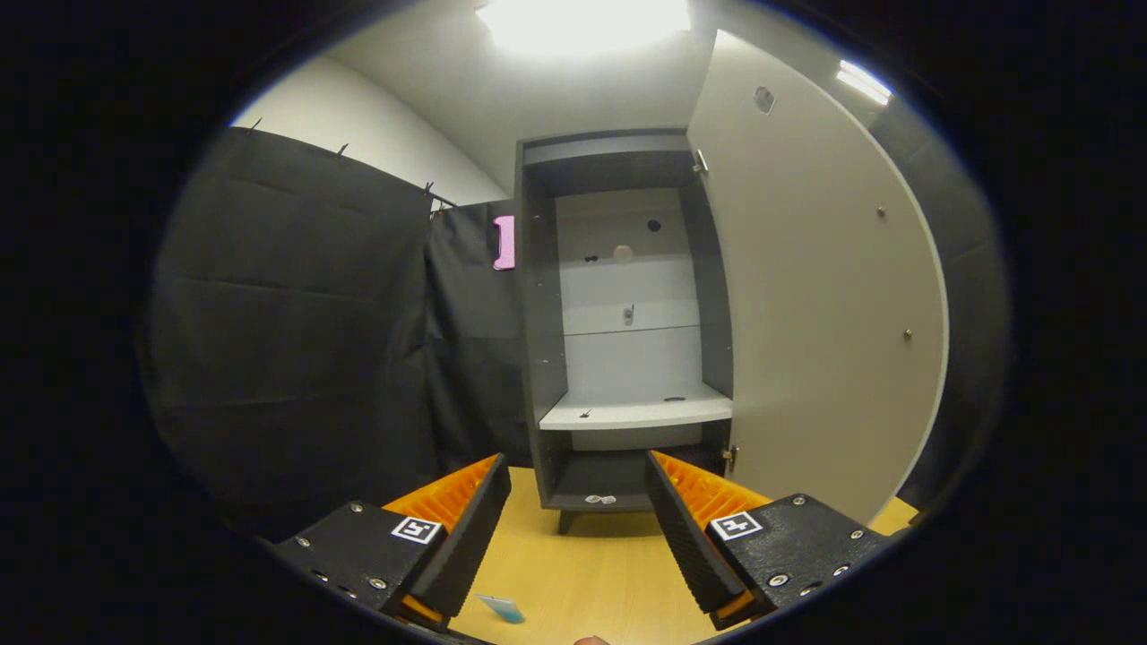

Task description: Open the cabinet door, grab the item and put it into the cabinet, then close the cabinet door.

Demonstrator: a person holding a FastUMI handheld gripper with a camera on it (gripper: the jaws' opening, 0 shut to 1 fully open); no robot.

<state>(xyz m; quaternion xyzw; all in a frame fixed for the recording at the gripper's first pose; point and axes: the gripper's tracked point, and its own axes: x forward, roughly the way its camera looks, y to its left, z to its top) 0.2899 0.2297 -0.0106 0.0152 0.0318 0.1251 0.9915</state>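
Gripper view looks along the gripper (578, 528), whose fingers (475, 528) are spread wide apart with nothing between them but bare wood bench (591, 573). Straight ahead, beyond the fingertips, stands the cabinet (538, 358), dark grey outside with a pale back panel. Its door (806, 296) is swung open to the right, hinged on the cabinet's right side, so the pale inner face shows. Inside, a white shelf (636, 412) crosses the lower part, with a darker compartment beneath it. A small item (502, 608), light blue, lies on the bench close under the left finger, near its base and well short of the cabinet. What it is cannot be told. Black cloth (296, 340) hangs to the left of the cabinet.
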